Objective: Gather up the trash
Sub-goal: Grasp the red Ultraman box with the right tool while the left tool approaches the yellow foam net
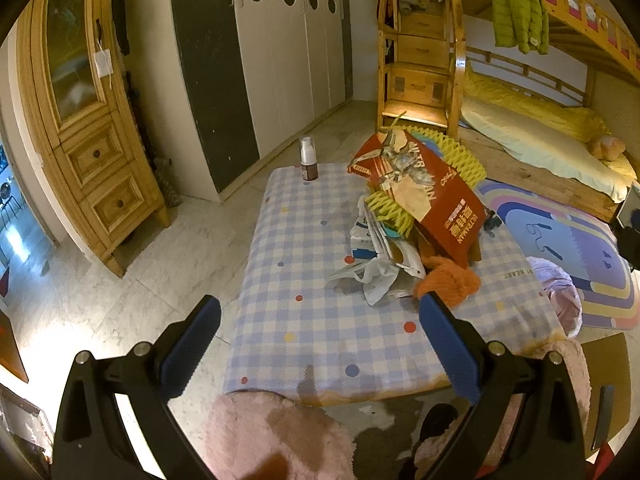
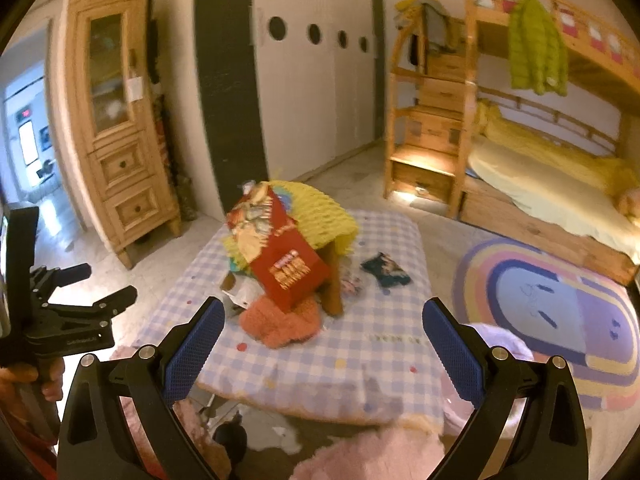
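Observation:
A low table with a blue checked cloth (image 1: 304, 264) (image 2: 384, 320) holds a pile of trash. A red cardboard box (image 1: 436, 196) (image 2: 288, 276) leans on yellow foam netting (image 1: 460, 156) (image 2: 316, 212). White plastic bags and papers (image 1: 376, 256) lie beside it, with an orange fuzzy item (image 1: 452, 280) (image 2: 280, 320) in front. A dark snack wrapper (image 2: 386, 268) lies to the right. My left gripper (image 1: 320, 344) is open and empty above the table's near end. My right gripper (image 2: 322, 344) is open and empty, short of the pile.
A small pump bottle (image 1: 308, 160) stands at the table's far left corner. Pink fluffy stools (image 1: 276, 436) (image 2: 372, 456) sit below the grippers. A rainbow rug (image 2: 560, 312), a bunk bed (image 2: 552, 184), a wooden cabinet (image 1: 88, 120) and white wardrobes (image 1: 288, 48) surround the table.

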`<state>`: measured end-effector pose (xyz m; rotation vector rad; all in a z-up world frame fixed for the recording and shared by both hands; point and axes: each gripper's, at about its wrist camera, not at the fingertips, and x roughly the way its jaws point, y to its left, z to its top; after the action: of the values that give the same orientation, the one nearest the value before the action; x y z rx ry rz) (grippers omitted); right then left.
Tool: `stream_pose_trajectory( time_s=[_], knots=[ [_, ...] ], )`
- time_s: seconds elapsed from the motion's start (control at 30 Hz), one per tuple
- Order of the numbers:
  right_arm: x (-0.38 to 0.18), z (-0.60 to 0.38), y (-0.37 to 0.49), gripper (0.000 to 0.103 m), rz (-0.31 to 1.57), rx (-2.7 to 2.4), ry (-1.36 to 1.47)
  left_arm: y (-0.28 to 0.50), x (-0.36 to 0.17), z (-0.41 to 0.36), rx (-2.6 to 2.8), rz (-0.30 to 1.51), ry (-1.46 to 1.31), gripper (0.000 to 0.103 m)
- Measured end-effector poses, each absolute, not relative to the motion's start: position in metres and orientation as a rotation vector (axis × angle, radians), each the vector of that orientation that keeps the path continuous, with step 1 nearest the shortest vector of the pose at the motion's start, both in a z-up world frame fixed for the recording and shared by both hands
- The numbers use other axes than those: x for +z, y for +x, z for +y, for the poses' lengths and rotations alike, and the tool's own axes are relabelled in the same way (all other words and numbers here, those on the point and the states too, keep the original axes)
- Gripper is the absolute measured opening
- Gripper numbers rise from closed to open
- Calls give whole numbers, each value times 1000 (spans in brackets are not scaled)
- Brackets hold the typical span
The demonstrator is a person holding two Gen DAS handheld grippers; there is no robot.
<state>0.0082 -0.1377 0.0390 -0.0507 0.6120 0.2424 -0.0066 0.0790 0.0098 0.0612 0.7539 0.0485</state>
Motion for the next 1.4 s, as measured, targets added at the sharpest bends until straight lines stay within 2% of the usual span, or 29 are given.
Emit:
stream_pose_trajectory(
  time_s=[0.33, 0.6, 0.63, 0.67, 0.7, 0.77, 0.87, 1.13, 1.2, 1.4],
  knots=[
    [14, -84, 53, 97, 542, 308, -215, 17, -7, 97, 40, 785, 38, 96],
    [-19, -66, 101, 91, 629, 365, -275, 38, -21, 108, 51, 809, 12, 96],
    [-22, -64, 105, 87, 632, 362, -284, 41, -22, 109, 51, 812, 10, 96],
    [-24, -61, 110, 79, 633, 356, -301, 44, -24, 109, 50, 813, 9, 96],
    [-25, -57, 114, 79, 633, 354, -313, 47, -25, 110, 50, 816, 10, 96],
    [-30, -54, 121, 89, 637, 348, -337, 51, -27, 111, 46, 821, 8, 96],
    [-33, -48, 120, 91, 609, 357, -373, 55, -29, 112, 41, 824, 3, 96],
    [-46, -40, 137, 90, 612, 343, -468, 64, -35, 113, 34, 839, 4, 96],
    [-46, -41, 136, 84, 612, 357, -467, 63, -35, 113, 33, 837, 4, 96],
    [-21, -53, 115, 83, 542, 402, -366, 58, -29, 109, 34, 824, 6, 96]
  ],
)
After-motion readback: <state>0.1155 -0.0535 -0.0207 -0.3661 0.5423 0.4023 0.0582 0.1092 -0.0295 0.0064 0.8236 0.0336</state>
